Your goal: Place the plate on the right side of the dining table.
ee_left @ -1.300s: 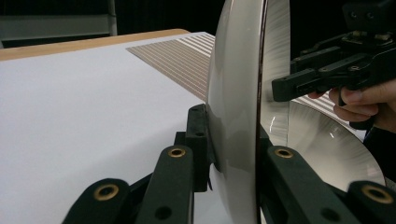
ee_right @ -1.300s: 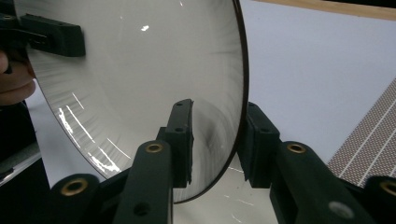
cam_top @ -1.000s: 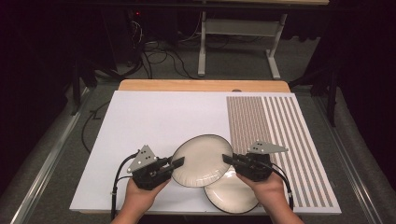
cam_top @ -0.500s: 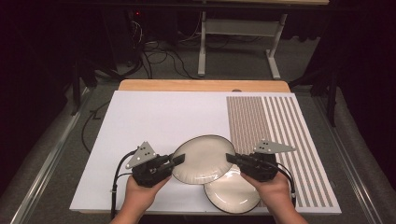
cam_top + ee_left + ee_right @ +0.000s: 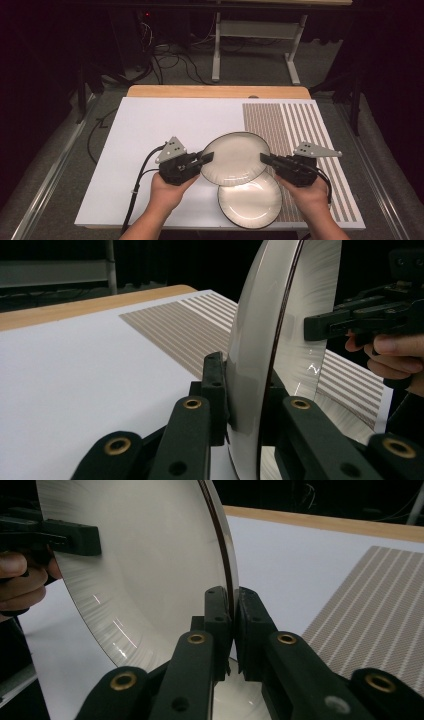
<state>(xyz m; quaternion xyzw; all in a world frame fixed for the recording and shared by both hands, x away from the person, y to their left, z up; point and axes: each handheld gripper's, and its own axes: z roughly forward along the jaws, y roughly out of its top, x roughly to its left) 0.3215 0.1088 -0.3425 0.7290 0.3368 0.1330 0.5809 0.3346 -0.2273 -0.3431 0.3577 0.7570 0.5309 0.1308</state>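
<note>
Left tool (image 5: 206, 158): clamped on the left rim of the upper plate (image 5: 235, 157); the left gripper view shows the rim (image 5: 250, 390) pinched between both jaws.
Right tool (image 5: 264, 160): clamped on the opposite rim of the same plate.
Upper plate position: lifted and tilted above the near edge of the table (image 5: 150, 130), partly overlapping the lower plate (image 5: 250, 202).
Lower plate: flat on the table by the near edge, just left of the striped mat (image 5: 300, 125).
Risk, slip: glazed rim and narrow grip; uneven pull from either hand could probably twist the plate free.
Risk, impact: a drop would likely strike the lower plate.
Obstructions: none nearby beyond the lower plate.
</note>
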